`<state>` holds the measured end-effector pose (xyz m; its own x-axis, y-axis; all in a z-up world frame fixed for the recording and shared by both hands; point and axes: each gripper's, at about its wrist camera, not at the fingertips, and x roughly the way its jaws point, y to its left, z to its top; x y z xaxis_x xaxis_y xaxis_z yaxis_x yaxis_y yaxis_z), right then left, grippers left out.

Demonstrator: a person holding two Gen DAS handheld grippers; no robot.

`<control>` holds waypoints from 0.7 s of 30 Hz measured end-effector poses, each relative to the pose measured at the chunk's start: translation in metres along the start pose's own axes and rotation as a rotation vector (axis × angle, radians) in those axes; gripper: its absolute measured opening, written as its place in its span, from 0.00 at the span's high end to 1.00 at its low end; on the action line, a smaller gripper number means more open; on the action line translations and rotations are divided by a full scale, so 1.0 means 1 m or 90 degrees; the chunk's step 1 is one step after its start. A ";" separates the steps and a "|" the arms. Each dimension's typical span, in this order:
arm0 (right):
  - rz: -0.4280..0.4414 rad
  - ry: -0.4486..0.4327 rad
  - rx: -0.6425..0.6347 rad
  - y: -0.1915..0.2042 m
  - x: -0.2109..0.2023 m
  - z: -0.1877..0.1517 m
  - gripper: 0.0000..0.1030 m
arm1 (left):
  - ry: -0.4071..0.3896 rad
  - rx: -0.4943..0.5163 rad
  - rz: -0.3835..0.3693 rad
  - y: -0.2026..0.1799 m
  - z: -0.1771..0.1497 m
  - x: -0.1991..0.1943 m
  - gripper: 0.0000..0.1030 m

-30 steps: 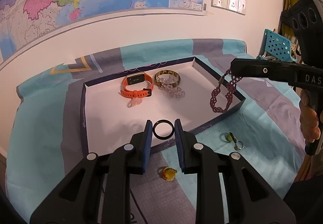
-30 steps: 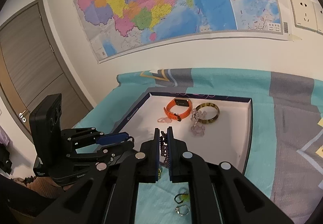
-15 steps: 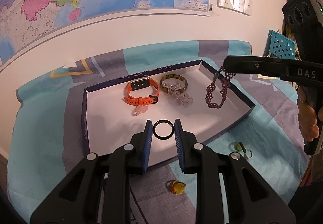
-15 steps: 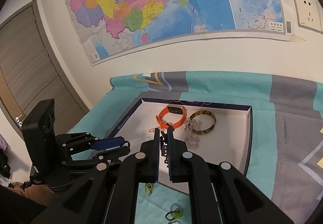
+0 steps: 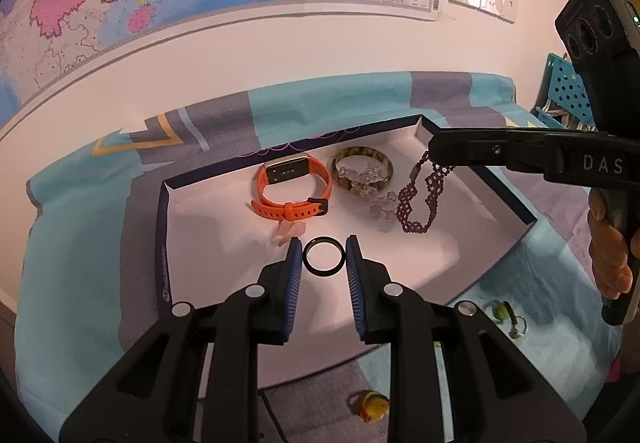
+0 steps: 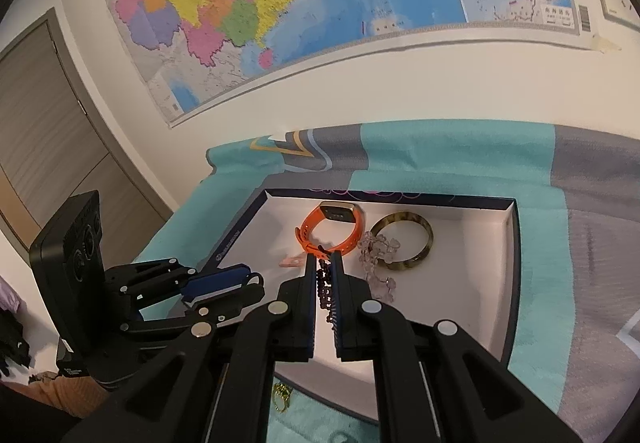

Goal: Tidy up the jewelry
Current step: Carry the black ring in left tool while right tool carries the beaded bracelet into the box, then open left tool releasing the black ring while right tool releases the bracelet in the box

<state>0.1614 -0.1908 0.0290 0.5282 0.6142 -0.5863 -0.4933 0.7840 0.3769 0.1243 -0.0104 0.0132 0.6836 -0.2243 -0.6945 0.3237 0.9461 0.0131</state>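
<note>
While the clenched right gripper [image 6: 324,275] dangles the purple beaded bracelet [image 5: 420,199] over the white tray [image 5: 224,243] and the left gripper [image 5: 323,257] pinches a black ring [image 5: 323,260], each should be lowered onto bare floor clear of the orange watch [image 5: 292,191] before being released.

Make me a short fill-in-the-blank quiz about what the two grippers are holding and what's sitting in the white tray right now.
1. The left gripper holds a black ____ between its blue pads.
2. The right gripper is shut on a dark red beaded ____.
3. The watch lying in the tray has an ____ strap.
4. The yellow ring lies ____ the tray, on the cloth.

Missing words: ring; bracelet; orange; outside
</note>
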 end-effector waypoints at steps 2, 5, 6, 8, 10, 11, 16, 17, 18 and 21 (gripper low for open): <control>0.006 0.003 0.008 -0.002 0.005 0.001 0.95 | 0.005 -0.003 0.002 0.002 0.001 0.005 0.78; 0.010 0.007 0.017 -0.005 0.012 0.002 0.95 | 0.014 -0.007 0.005 0.005 0.004 0.013 0.78; 0.010 0.009 0.020 -0.006 0.015 0.002 0.95 | 0.017 -0.008 0.004 0.005 0.004 0.015 0.78; 0.006 0.014 0.025 -0.009 0.020 0.002 0.95 | 0.024 -0.012 0.009 0.007 0.005 0.021 0.78; -0.002 0.019 0.034 -0.014 0.025 0.001 0.95 | 0.035 -0.017 0.004 0.009 0.005 0.028 0.78; -0.003 0.021 0.038 -0.017 0.026 0.001 0.95 | 0.041 -0.019 0.004 0.010 0.005 0.031 0.78; -0.023 0.029 0.059 -0.032 0.030 -0.003 0.94 | 0.057 -0.022 0.012 0.013 0.004 0.043 0.78; -0.024 0.030 0.063 -0.033 0.031 -0.003 0.94 | 0.060 -0.025 0.011 0.014 0.005 0.045 0.78; -0.027 0.032 0.067 -0.036 0.032 -0.004 0.94 | 0.062 -0.026 0.009 0.014 0.005 0.047 0.78; -0.034 0.037 0.074 -0.040 0.036 -0.006 0.93 | 0.070 -0.030 0.010 0.015 0.005 0.052 0.78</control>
<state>0.1958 -0.2005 -0.0112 0.5086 0.5675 -0.6475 -0.3805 0.8228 0.4222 0.1677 -0.0088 -0.0193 0.6114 -0.1854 -0.7693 0.2806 0.9598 -0.0083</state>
